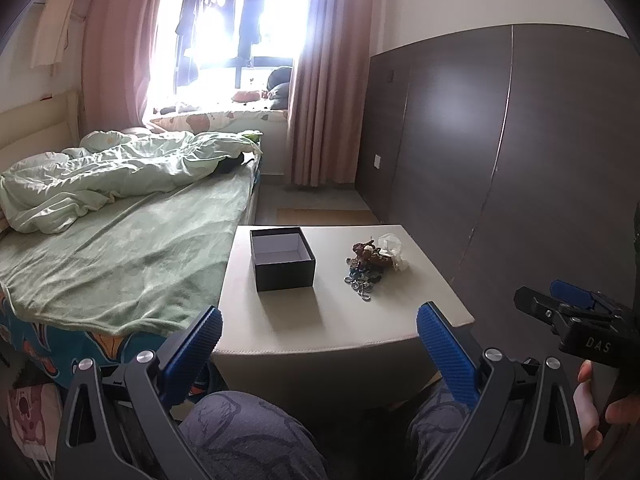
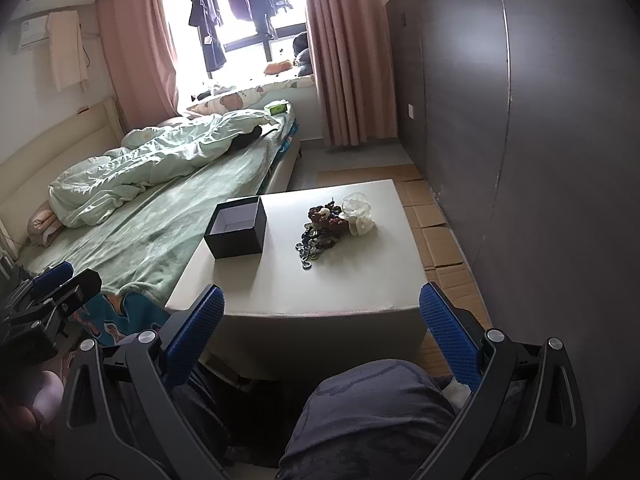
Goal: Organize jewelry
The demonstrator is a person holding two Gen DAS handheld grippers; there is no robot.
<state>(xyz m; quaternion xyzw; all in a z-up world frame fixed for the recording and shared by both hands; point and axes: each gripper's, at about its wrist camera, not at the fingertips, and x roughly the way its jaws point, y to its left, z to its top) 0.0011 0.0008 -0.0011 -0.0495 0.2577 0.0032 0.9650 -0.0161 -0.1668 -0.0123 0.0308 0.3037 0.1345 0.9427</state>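
Table: low off-white square table with a padded-looking top [image 1: 280, 320], sitting right beside the bed, with dark wall panels to its right.

Box: open black square cardboard box with a pale lining [image 1: 282, 258], on the left half of the tabletop toward the far edge. Looks empty inside as far as I can see.

Jewelry: a tangled heap of brownish, blue and silvery beaded jewelry [image 1: 366, 268] on the right half of the table, well apart from the box. A few small metal rings trail off its near side.

Plastic: crumpled clear-and-white plastic wrapper [image 1: 392, 250], touching the far right side of the heap. Can't tell if anything is in it.

Left gripper: black two-finger gripper with blue textured pads [image 1: 318, 338], fingers spread as wide as they go, nothing between them. It hangs just short of the table's near edge, tilted down.

Right gripper: same kind of black tool with blue pads [image 2: 322, 320], also wide open and empty, hovering before the near edge. In the left view it shows at the far right [image 1: 560, 304], gripped by a bare hand [image 1: 596, 404].

Person: knees in grey patterned trousers [image 1: 256, 436] below both grippers.

Bed: mattress with a green sheet [image 1: 132, 256] and a rumpled pale green quilt [image 1: 120, 168], left of the table.

Window: bright, with pink curtains [image 1: 320, 80] and dark clothes hanging [image 2: 208, 20].
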